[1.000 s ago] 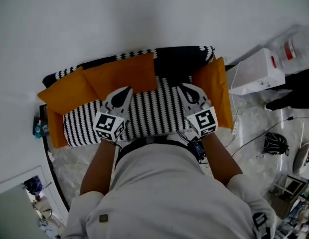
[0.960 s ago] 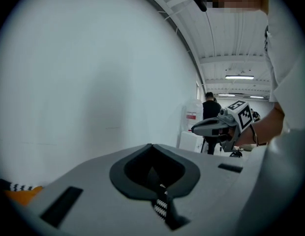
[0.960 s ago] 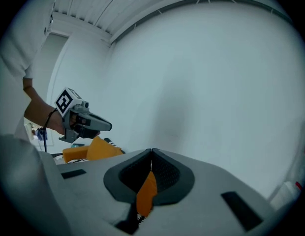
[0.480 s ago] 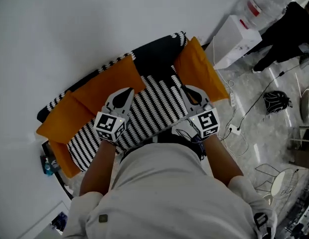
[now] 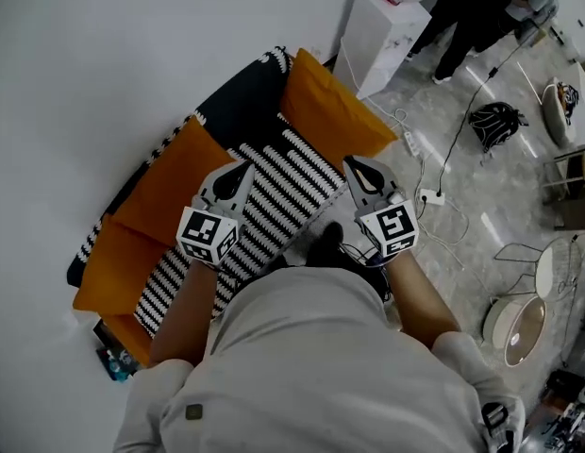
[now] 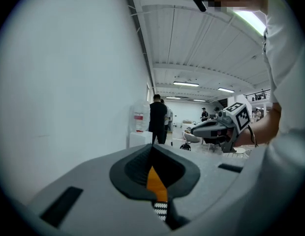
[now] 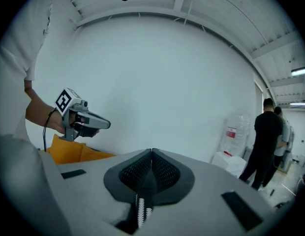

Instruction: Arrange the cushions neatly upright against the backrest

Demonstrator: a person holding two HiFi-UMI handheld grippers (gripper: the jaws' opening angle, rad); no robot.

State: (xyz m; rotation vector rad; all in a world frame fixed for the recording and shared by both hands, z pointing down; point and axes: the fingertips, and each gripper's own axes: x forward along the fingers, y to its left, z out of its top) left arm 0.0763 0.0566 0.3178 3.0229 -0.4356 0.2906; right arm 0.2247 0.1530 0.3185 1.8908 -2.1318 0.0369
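At the left end of the sofa [image 5: 274, 192]: left-end cushion [image 5: 108, 262] and second cushion [image 5: 170, 189] lean side by side on the backrest [image 5: 238, 104].
Left gripper [image 5: 238, 173]: clenched, empty, over the striped seat, just beside the second cushion.
Right gripper [image 5: 357, 168]: clenched, empty, near the seat's front right corner.
Right end: right-end cushion [image 5: 332, 111] lies just ahead of the right gripper, its long axis across the backrest's line. That hand is nearer, so turning it is probably its job.
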